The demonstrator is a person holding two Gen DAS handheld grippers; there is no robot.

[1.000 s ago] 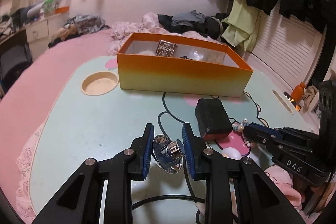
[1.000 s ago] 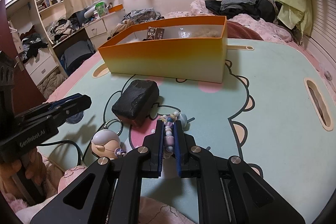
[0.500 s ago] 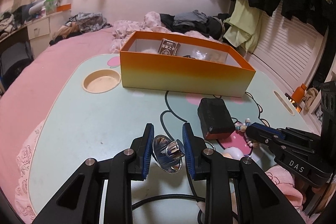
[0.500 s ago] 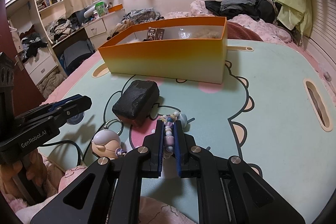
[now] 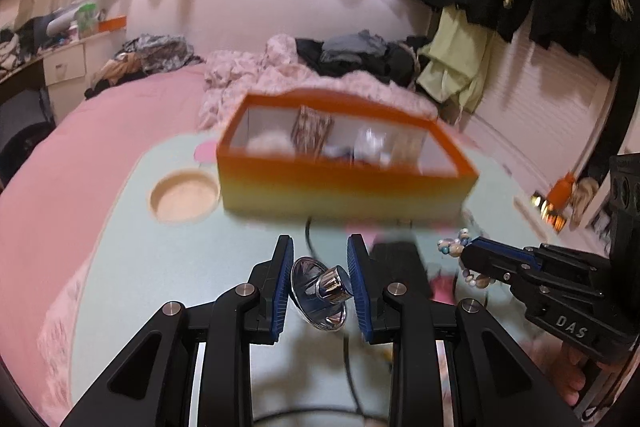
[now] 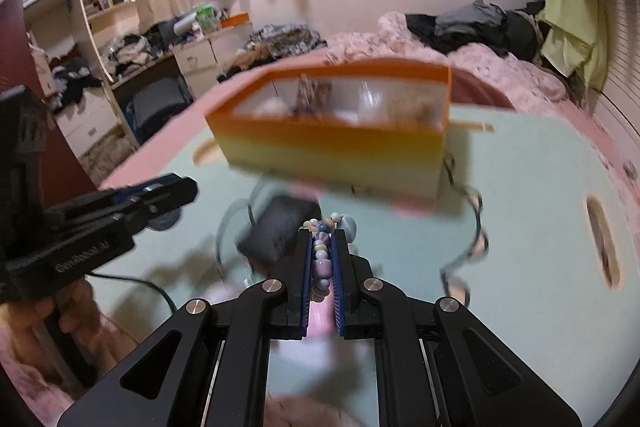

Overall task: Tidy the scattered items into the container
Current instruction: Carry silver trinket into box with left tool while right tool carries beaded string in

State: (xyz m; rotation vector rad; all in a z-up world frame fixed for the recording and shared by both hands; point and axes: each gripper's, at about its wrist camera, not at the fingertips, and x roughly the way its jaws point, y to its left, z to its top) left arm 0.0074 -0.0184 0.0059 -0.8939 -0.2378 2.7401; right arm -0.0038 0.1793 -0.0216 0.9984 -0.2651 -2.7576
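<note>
My left gripper [image 5: 320,251] is shut on a shiny metal reflector cup [image 5: 322,291], held above the table. In the right wrist view my right gripper [image 6: 323,237] is shut on a string of pastel beads [image 6: 322,259]; the beads [image 5: 454,247] also stick out of its tip in the left wrist view. The orange-and-yellow box [image 5: 344,187] stands ahead on the mint table [image 5: 160,259], with a small dark carton and pale items blurred inside. A black adapter [image 6: 276,227] with its cable lies on the table below the right gripper.
A round recess [image 5: 184,199] in the table sits left of the box, and a slot [image 6: 602,239] lies at the right. The left gripper [image 6: 120,203] shows at the left of the right wrist view. A pink bed with heaped clothes [image 5: 352,55] lies behind.
Both grippers have risen off the table with their loads; the box and adapter now look lower and blurred. The beads, which rested on the table, now hang in the air.
</note>
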